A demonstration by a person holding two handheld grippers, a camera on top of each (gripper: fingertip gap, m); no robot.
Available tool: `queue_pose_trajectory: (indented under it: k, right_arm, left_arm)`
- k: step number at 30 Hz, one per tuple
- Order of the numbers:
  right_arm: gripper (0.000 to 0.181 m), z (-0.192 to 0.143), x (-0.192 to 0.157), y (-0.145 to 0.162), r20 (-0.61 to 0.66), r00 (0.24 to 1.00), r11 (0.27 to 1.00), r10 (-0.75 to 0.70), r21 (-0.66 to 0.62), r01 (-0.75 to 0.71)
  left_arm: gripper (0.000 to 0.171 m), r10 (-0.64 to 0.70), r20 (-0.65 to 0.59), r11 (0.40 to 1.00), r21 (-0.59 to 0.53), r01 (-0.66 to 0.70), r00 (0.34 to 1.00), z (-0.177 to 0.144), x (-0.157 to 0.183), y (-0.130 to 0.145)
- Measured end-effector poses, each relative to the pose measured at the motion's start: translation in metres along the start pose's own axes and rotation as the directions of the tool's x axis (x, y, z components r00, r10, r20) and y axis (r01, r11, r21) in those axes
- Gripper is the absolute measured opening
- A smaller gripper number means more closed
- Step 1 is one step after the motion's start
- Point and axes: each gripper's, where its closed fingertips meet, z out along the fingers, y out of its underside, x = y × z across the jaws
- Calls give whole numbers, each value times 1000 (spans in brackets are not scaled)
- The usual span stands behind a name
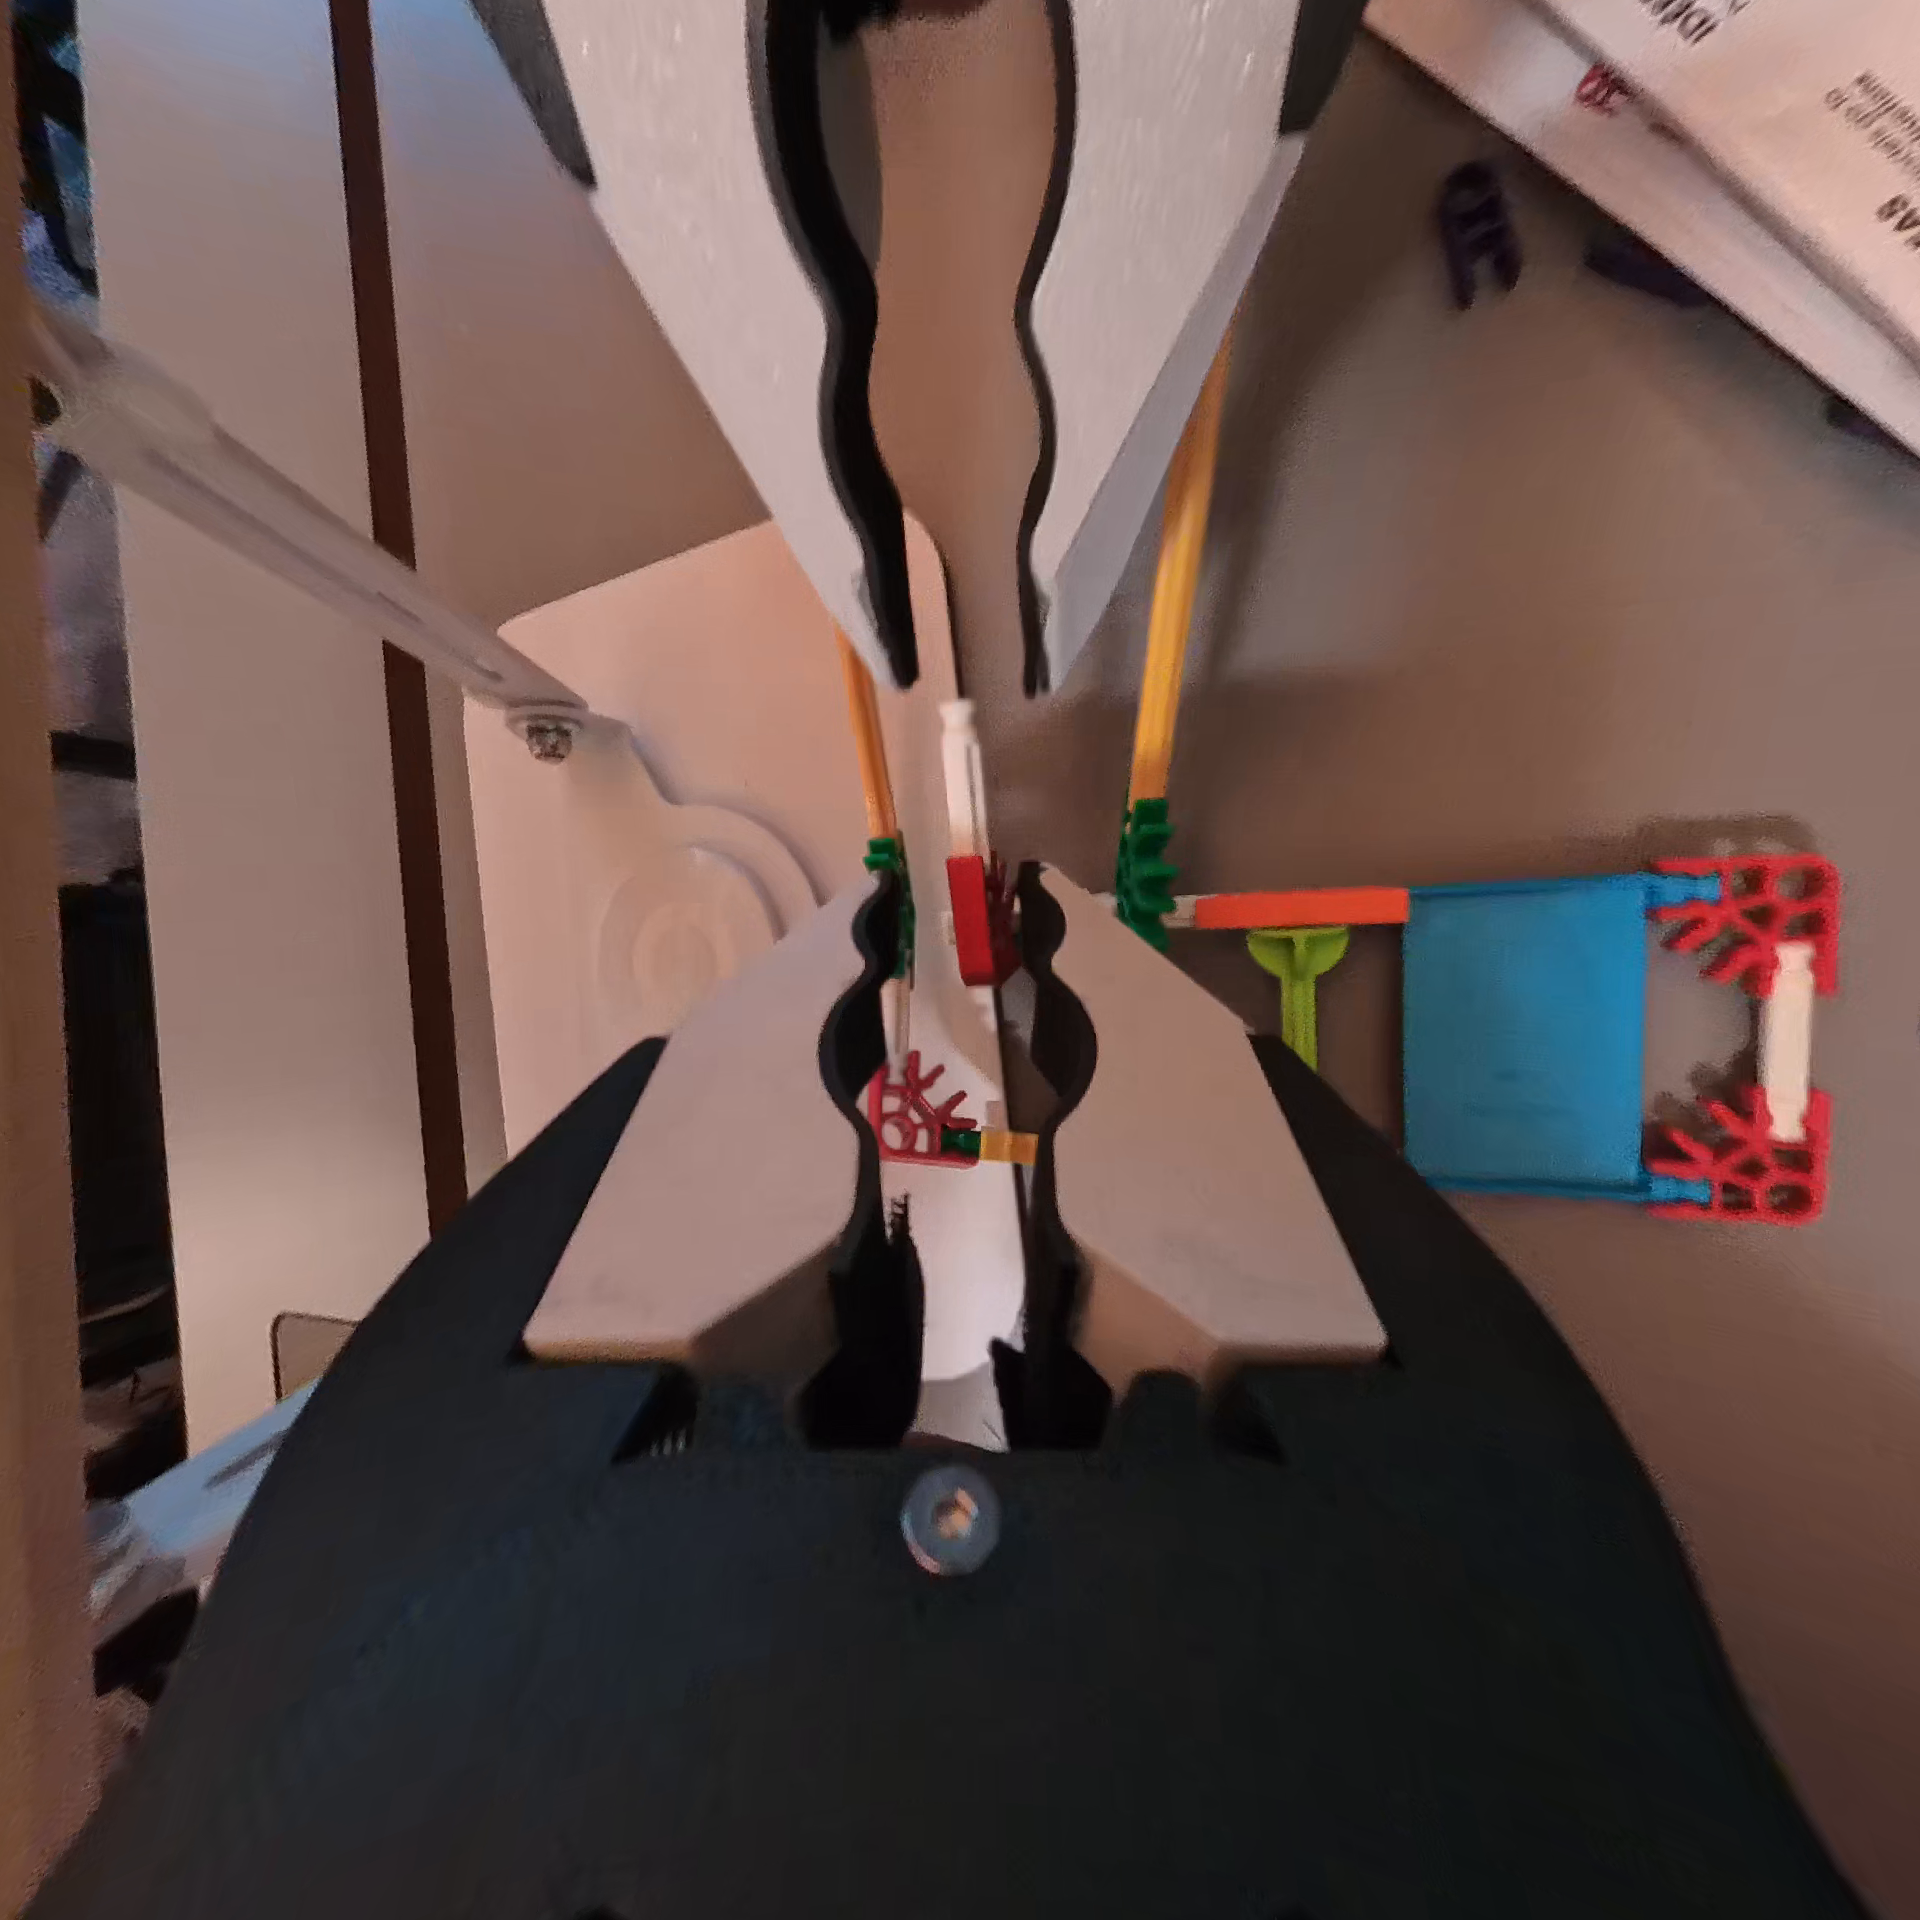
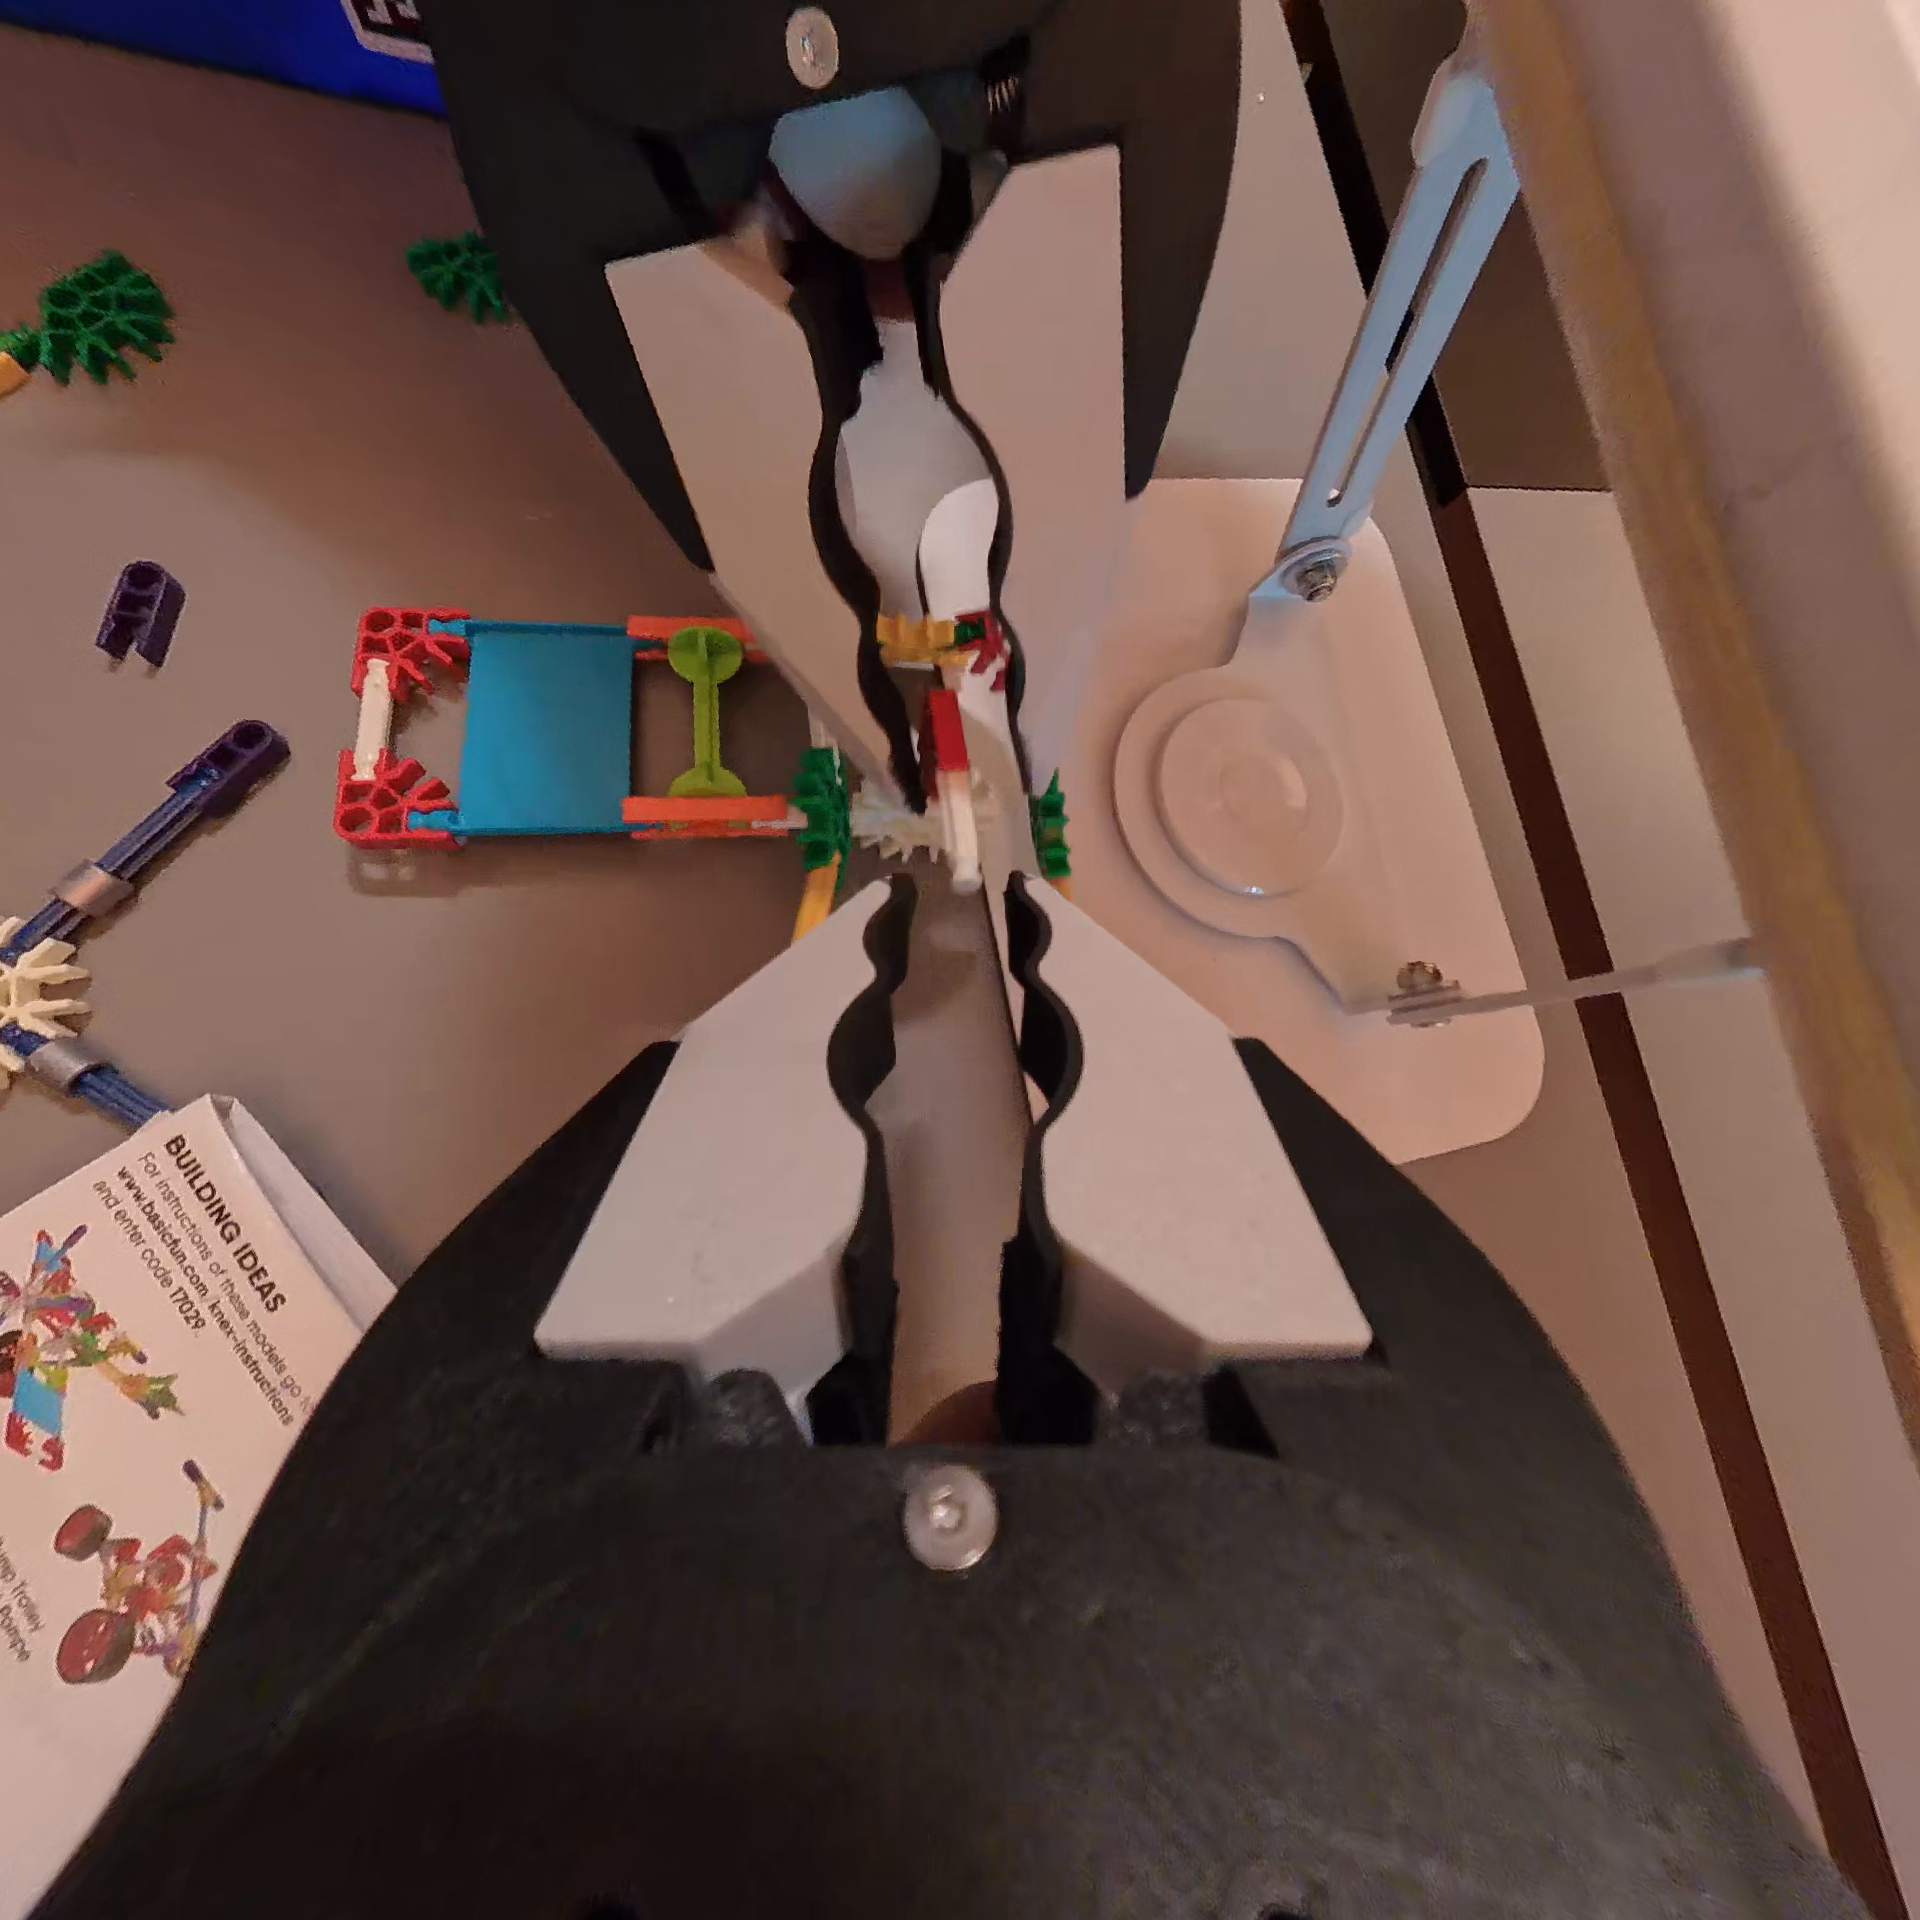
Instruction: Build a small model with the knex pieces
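My left gripper [image 1: 956,883] is closed narrowly around a red connector [image 1: 971,925] standing on edge, with a small gap on one side. A white rod [image 1: 961,774] sticks out of the connector toward my right gripper [image 1: 968,681]. In the right wrist view, my right gripper [image 2: 958,883] has its jaws a little apart and empty, with its tips just short of the rod's end [image 2: 961,836]. The left gripper [image 2: 966,795] and red connector [image 2: 945,727] show opposite. Beside them lies a model with a blue panel [image 2: 545,727], green connectors [image 2: 821,810] and yellow rods [image 1: 1174,623].
A white plate with metal brackets [image 2: 1351,831] lies under and beside the grippers. A printed booklet [image 2: 156,1351], a purple clip [image 2: 140,613], a blue rod assembly [image 2: 125,862] and loose green connectors [image 2: 99,317] lie on the brown table. Less than 4 cm separates the two grippers' tips.
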Motion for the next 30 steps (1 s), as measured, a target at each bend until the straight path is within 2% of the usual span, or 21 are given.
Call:
queue_pose_trajectory:
  k: [6, 18, 24, 30]
  right_arm:
    - [15, 0, -1, 3, -3, 1000, 999, -10, -32, 10]
    - [19, -15, 14, -12, -61, 997, 999, 39, 27, -38]
    - [19, -22, 19, -14, -86, 996, 999, 33, 38, -30]
    - [20, -23, 20, -11, -89, 996, 999, 33, 36, -30]
  left_arm:
    - [16, -37, -52, 999, -22, 35, 998, -6, 6, 9]
    - [28, -3, 61, 999, -39, 5, 998, -39, 0, 15]
    - [38, 33, 138, 998, -65, -24, 990, -73, 11, 16]
    - [36, 55, 260, 995, -97, -30, 964, -131, 13, 26]
